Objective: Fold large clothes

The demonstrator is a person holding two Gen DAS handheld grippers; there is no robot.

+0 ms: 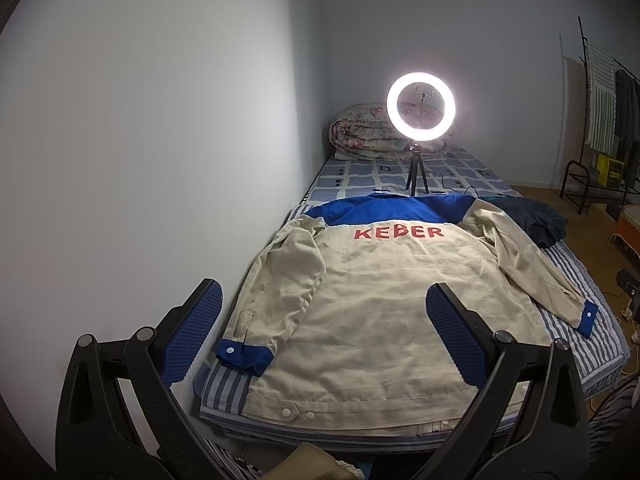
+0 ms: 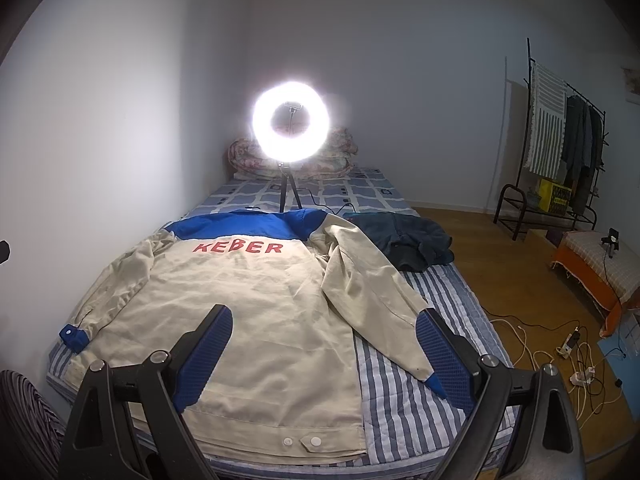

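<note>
A beige work jacket (image 1: pixel 372 304) (image 2: pixel 248 312) with a blue yoke, blue cuffs and red letters lies back-up, spread flat on the striped bed (image 1: pixel 576 280) (image 2: pixel 404 400). Its left sleeve runs down along its side; the right sleeve stretches out toward the bed's right edge. My left gripper (image 1: pixel 324 300) hovers open above the lower back of the jacket, nothing between its blue pads. My right gripper (image 2: pixel 324 320) is open too, above the jacket's lower right part, its right finger (image 2: pixel 444 356) close to the right cuff. Neither touches the cloth.
A lit ring light on a tripod (image 1: pixel 420 108) (image 2: pixel 291 120) stands just beyond the collar. A dark garment (image 1: pixel 532 216) (image 2: pixel 404 240) lies bunched at the bed's right. A rolled quilt (image 1: pixel 368 136) sits at the head. Wall on the left; cables (image 2: pixel 560 344) and a clothes rack (image 2: pixel 560 140) on the right.
</note>
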